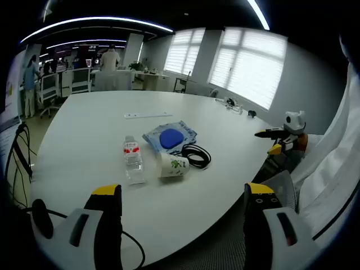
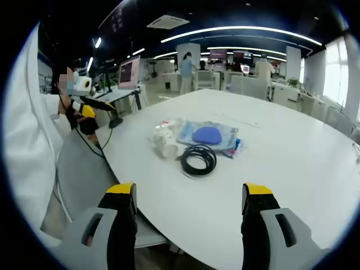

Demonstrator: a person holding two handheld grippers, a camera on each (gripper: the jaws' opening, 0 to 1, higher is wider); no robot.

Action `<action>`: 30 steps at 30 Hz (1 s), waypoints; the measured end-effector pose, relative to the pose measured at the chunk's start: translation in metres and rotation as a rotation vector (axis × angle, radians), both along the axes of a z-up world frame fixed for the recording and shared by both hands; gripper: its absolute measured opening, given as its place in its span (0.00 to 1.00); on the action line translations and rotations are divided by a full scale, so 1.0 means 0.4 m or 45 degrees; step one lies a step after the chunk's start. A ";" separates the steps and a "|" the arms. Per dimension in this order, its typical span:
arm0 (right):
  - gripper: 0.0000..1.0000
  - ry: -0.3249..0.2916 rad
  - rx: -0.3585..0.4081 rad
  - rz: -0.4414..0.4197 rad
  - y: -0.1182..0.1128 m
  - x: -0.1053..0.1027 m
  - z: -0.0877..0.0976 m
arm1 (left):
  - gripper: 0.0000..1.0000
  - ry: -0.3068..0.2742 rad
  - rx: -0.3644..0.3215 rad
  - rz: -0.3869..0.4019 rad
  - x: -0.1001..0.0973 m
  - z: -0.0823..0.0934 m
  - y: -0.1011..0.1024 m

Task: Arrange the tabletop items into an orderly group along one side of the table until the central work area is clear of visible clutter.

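Several items cluster mid-table on the white table (image 1: 84, 129): a clear water bottle (image 1: 133, 160) standing upright, a paper cup (image 1: 172, 165) lying on its side, a coiled black cable (image 1: 196, 154) and a blue packet (image 1: 169, 136) with a blue disc on it. My left gripper (image 1: 183, 194) hangs open over the near table edge, short of them. My right gripper (image 2: 189, 189) is open too, off the opposite edge, facing the cable (image 2: 198, 158), cup (image 2: 167, 147), bottle (image 2: 166, 126) and packet (image 2: 211, 135). Each gripper appears in the other's view, the right gripper (image 1: 284, 138) and the left gripper (image 2: 84, 101).
A thin white strip (image 1: 147, 115) lies farther along the table. A grey chair (image 2: 84, 169) is tucked by the table edge. A person's white sleeve (image 1: 337, 163) is close by. Small items (image 1: 233, 105) sit near the far edge. Desks and people fill the background.
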State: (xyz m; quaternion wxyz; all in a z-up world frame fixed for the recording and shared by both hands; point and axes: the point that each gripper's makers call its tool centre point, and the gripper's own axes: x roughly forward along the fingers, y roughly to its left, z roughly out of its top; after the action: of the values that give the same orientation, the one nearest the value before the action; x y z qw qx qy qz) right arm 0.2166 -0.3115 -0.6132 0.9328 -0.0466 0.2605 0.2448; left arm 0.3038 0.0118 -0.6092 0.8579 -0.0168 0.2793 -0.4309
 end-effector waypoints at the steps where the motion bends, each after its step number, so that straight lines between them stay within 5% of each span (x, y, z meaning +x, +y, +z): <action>1: 0.75 0.001 0.002 0.001 0.001 0.000 0.000 | 0.92 -0.001 0.006 -0.002 -0.005 0.004 -0.007; 30: 0.74 0.006 0.005 0.011 0.015 -0.009 0.002 | 0.89 0.006 0.015 -0.020 -0.016 0.009 -0.021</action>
State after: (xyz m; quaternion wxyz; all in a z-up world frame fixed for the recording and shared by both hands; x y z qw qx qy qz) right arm 0.2128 -0.3054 -0.6125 0.9311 -0.0453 0.2622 0.2496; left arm 0.2973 0.0035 -0.6056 0.8539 -0.0106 0.2839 -0.4361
